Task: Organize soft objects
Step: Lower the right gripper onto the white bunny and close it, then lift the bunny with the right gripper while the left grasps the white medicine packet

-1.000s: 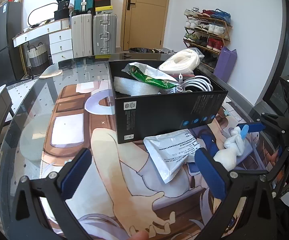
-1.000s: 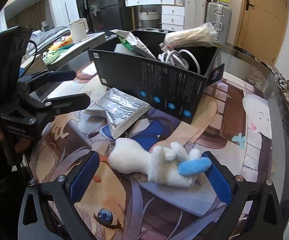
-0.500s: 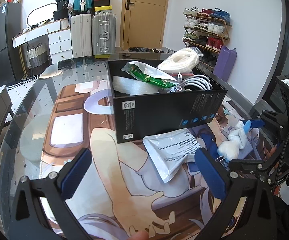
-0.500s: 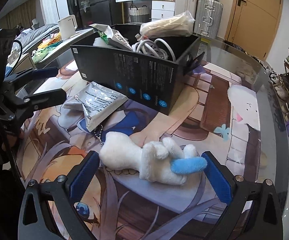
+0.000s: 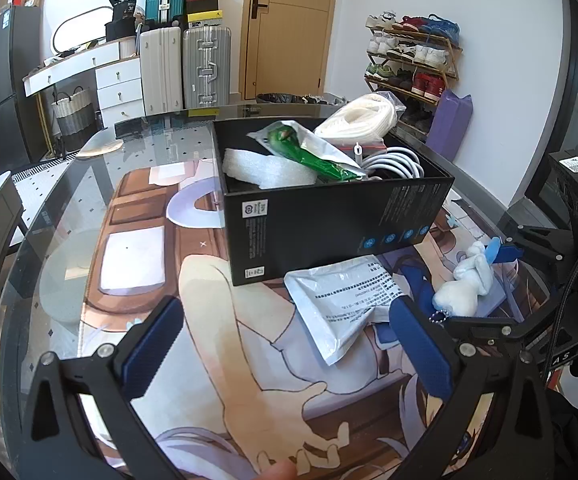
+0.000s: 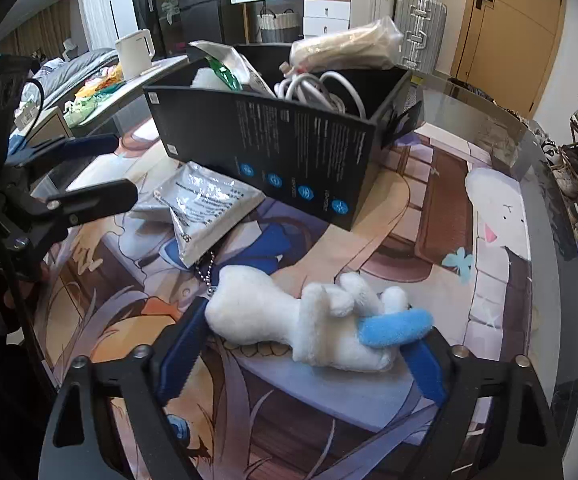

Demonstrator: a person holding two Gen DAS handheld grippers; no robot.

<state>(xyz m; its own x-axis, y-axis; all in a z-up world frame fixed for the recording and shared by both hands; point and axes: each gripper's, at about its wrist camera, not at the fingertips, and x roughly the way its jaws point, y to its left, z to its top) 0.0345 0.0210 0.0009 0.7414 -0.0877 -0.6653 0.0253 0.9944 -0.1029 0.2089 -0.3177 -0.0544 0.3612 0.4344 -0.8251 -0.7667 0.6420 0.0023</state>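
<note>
Lower centre of the right wrist view: right gripper (image 6: pixel 303 350), fingers spread, straddles the plush toy (image 6: pixel 313 326) lying lengthwise on the mat. Left gripper (image 5: pixel 287 350) hangs spread, empty. Risk: closing end-to-end may buckle the toy, which could squirt free short of the box (image 6: pixel 289 152).
</note>
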